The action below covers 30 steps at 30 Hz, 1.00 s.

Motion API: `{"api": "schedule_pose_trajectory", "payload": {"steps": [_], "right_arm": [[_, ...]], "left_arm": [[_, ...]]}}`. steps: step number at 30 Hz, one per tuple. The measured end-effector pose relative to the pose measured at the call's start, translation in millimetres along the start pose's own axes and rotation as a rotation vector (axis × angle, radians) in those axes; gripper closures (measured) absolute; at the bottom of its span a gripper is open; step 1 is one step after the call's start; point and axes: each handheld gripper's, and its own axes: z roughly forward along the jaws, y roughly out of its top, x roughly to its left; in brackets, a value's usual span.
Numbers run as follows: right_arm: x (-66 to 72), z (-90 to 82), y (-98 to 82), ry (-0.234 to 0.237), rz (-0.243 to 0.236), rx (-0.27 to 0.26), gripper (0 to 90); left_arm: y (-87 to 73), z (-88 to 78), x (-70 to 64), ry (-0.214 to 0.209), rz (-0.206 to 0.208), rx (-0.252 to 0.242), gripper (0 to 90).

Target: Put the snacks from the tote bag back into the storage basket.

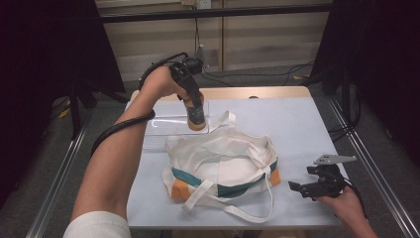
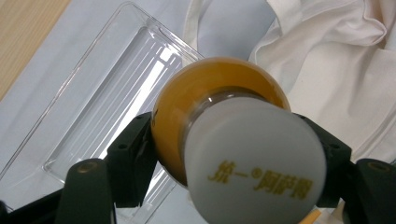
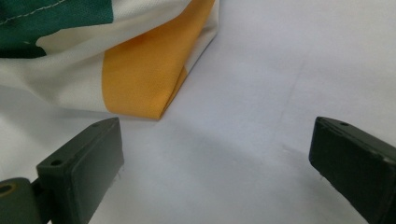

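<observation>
My left gripper is shut on an orange drink bottle with a white cap, held upright in the air above the clear tray and just behind the tote bag. In the left gripper view the black pads press on both sides of the bottle's neck. The bag is cream canvas with a green band and orange corners; it lies open-mouthed at the table's middle. My right gripper rests open on the table at the bag's right, nothing between its jaws.
A clear plastic tray sits empty at the back left of the pale blue table. The bag's straps trail toward the front edge. Black curtains and cables stand beyond the table.
</observation>
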Motion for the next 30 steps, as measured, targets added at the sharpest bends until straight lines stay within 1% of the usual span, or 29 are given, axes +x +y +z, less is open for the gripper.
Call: {"api": "schedule_pose_trajectory", "payload": {"steps": [2,5,8,9,10,11,12,13,14,17,18,19,20,21,22,23,25,30], "right_arm": [[0.0,0.2,0.1,0.002,0.000,0.002,2.8],[0.2,1.0,0.2,0.001,0.001,0.002,2.8],[0.3,1.2,0.1,0.004,0.001,0.001,2.7],[0.4,1.2,0.1,0.004,0.001,0.001,2.8],[0.5,1.5,-0.1,0.008,0.003,0.002,2.7],[0.5,1.5,-0.1,0.008,0.003,0.002,2.7],[0.5,1.8,-0.3,0.008,0.000,0.003,2.7],[0.6,1.9,-0.4,0.008,0.002,0.006,2.7],[0.5,2.1,-0.4,0.008,0.003,0.006,2.7],[0.4,2.3,-0.4,0.010,0.005,0.006,2.7],[0.7,2.2,-0.4,0.009,0.007,0.009,2.7],[0.8,2.1,-0.3,0.009,0.007,0.009,2.7],[0.7,2.2,-0.2,0.011,0.004,0.008,2.7],[0.7,2.1,-0.2,0.010,0.003,0.007,2.7],[0.7,2.1,-0.2,0.010,0.003,0.007,2.7],[1.0,2.1,-0.1,0.011,0.003,0.008,2.7],[1.1,2.1,-0.2,0.012,0.001,0.009,2.7],[1.0,2.1,0.1,0.012,0.000,0.010,2.7]], "left_arm": [[0.4,0.3,1.6,0.004,0.007,0.007,30.8],[0.6,2.0,2.6,0.007,0.006,0.007,30.8],[1.1,4.6,4.9,0.002,0.008,0.009,30.7],[1.2,6.0,5.4,0.002,0.000,0.008,30.7],[1.2,7.2,6.5,0.004,0.008,0.010,30.7],[1.2,8.3,8.3,0.001,0.008,0.015,30.7],[1.1,10.4,8.5,-0.003,0.001,0.006,30.7],[1.3,11.3,9.2,0.005,0.013,0.018,30.7],[0.9,13.2,9.1,0.009,0.011,0.013,30.7],[0.2,16.8,10.4,0.000,0.007,0.018,30.7],[0.0,17.9,11.0,-0.002,0.014,0.024,30.7],[-0.3,19.6,10.5,0.000,0.010,0.020,30.7],[-0.8,22.3,11.0,-0.001,0.013,0.028,30.7],[-1.2,23.6,11.3,0.003,0.018,0.022,30.7],[-1.2,23.6,11.3,0.003,0.018,0.022,30.7],[-1.2,24.4,11.7,-0.002,0.018,0.033,30.7],[-1.2,26.1,11.0,0.005,0.020,0.031,30.7],[0.2,30.2,8.2,-0.004,0.025,0.038,30.7]]}}
